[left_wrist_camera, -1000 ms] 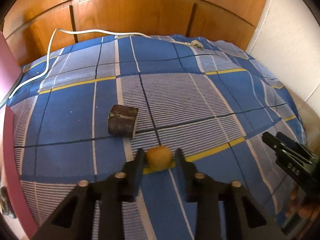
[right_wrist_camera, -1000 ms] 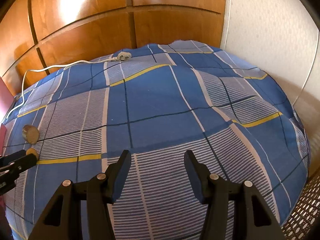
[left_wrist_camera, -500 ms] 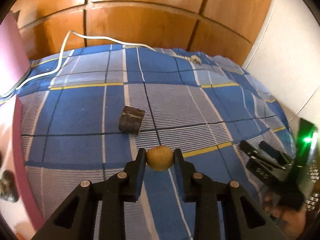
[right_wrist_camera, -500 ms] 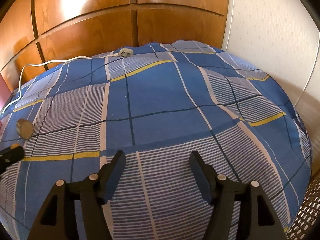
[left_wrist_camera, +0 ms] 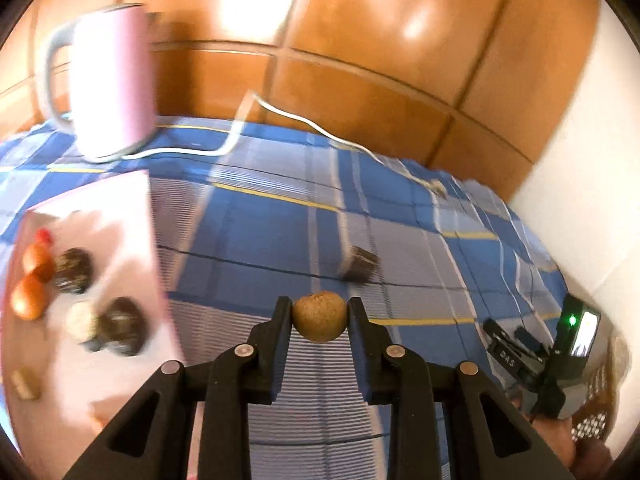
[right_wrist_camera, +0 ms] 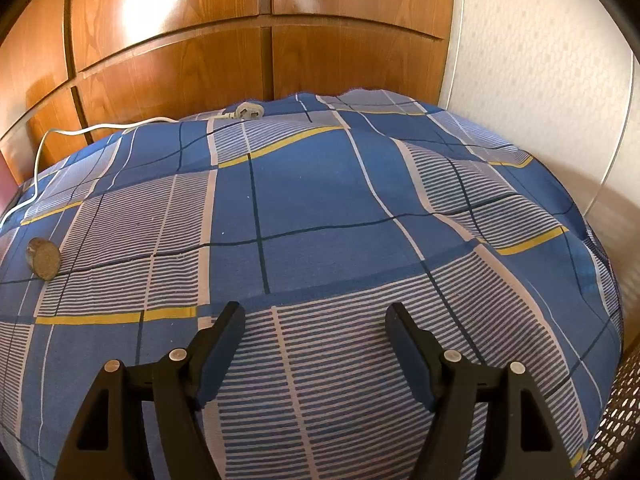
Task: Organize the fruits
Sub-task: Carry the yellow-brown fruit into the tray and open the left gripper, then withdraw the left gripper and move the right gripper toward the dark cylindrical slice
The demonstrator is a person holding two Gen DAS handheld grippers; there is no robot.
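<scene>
Looking along the left gripper point(left_wrist_camera: 319, 307), its jaws clamp a round tan fruit point(left_wrist_camera: 319, 317) above the blue checked bedspread point(left_wrist_camera: 420, 248). A pink tray point(left_wrist_camera: 132, 240) (blurred) near the bed's left edge holds orange and dark fruits. Along the right gripper point(right_wrist_camera: 315, 319), jaws gape apart over the bedspread; a brown cut piece point(right_wrist_camera: 43, 258) lies near the left edge.

One round tan fruit point(left_wrist_camera: 319, 317) sits at centre. At nine o'clock, one pink tray point(left_wrist_camera: 120, 208) carries two orange fruits point(left_wrist_camera: 28, 298) and about three dark, blurred items point(left_wrist_camera: 120, 326). One brown cylindrical piece point(left_wrist_camera: 359, 264) lies at one o'clock.
</scene>
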